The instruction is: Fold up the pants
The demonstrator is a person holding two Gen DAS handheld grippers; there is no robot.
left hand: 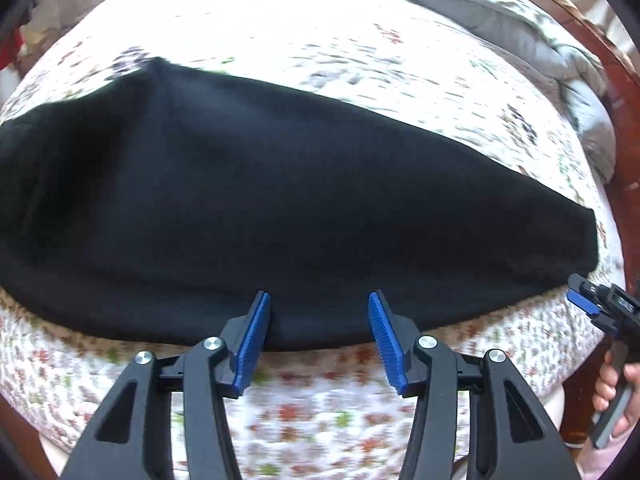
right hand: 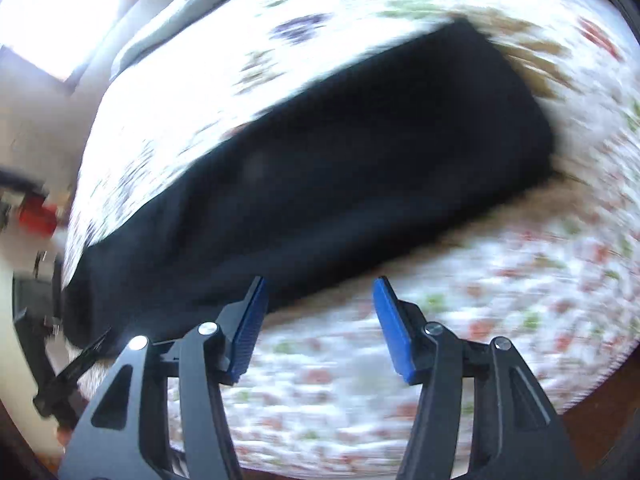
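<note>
Black pants (left hand: 256, 200) lie flat as one long folded strip across a bed with a floral sheet (left hand: 320, 60). My left gripper (left hand: 318, 300) is open and empty, its blue pads at the near edge of the pants. My right gripper (right hand: 320, 284) is open and empty; its left pad is over the near edge of the pants (right hand: 340, 168), its right pad over the sheet (right hand: 500, 280). The right gripper also shows in the left wrist view (left hand: 588, 300), held by a hand near the pants' right end.
A grey quilt (left hand: 520, 40) lies bunched along the far side of the bed. A wooden bed frame (left hand: 616, 80) borders the right side. The left gripper's black body (right hand: 68, 376) shows at the lower left of the right wrist view, which is motion-blurred.
</note>
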